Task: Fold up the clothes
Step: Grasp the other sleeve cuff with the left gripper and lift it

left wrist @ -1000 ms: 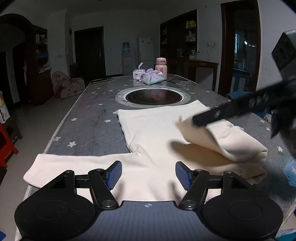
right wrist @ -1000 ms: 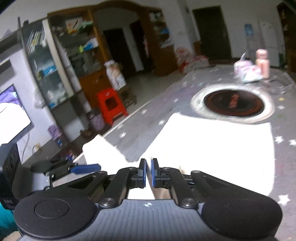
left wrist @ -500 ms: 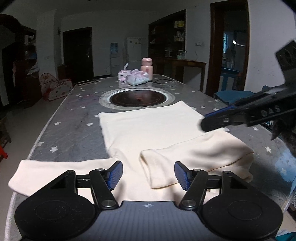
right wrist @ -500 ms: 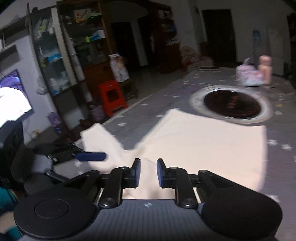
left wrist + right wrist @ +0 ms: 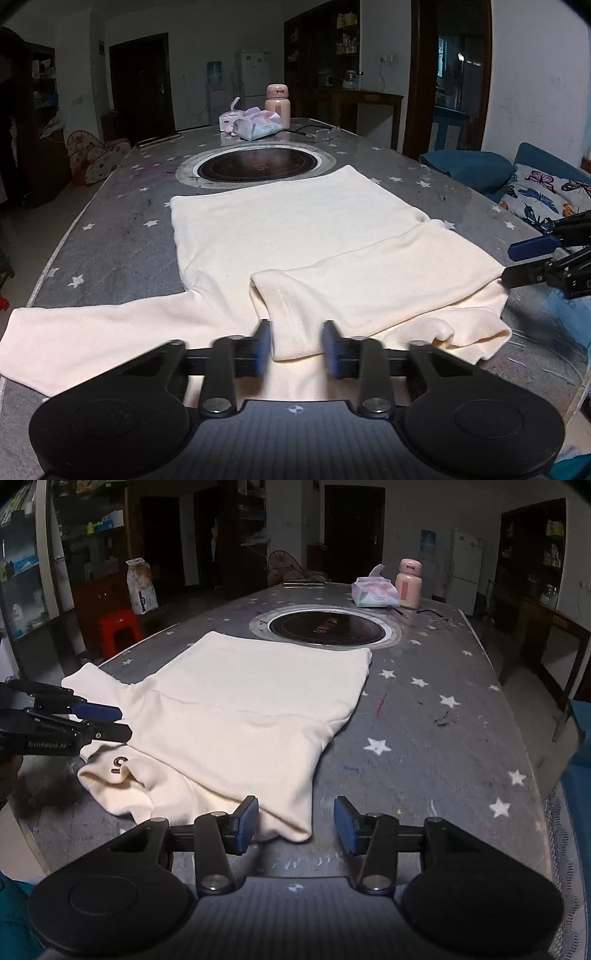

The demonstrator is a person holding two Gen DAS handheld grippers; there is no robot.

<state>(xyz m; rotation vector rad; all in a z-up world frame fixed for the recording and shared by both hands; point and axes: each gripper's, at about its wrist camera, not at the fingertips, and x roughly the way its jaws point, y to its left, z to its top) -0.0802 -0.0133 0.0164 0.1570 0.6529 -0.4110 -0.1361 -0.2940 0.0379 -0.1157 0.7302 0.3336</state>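
A cream long-sleeved top (image 5: 295, 240) lies flat on the grey star-patterned table (image 5: 110, 229). Its right sleeve (image 5: 369, 288) is folded across the body; its left sleeve (image 5: 92, 332) lies stretched out to the left. My left gripper (image 5: 297, 349) is open, its blurred fingers either side of the folded sleeve's cuff. My right gripper (image 5: 295, 821) is open and empty over the top's (image 5: 240, 709) near corner, and shows at the right edge of the left wrist view (image 5: 532, 262). The left gripper shows in the right wrist view (image 5: 118, 722).
A round hotplate (image 5: 258, 170) is set in the table beyond the top. A tissue pack (image 5: 258, 125) and a pink bottle (image 5: 277, 101) stand at the far end. A blue sofa with cushions (image 5: 535, 184) is at the right, a red stool (image 5: 120, 631) on the floor.
My right gripper laid the sleeve across the body, opened and drew back to the right. My left gripper's fingers have narrowed around the cuff.
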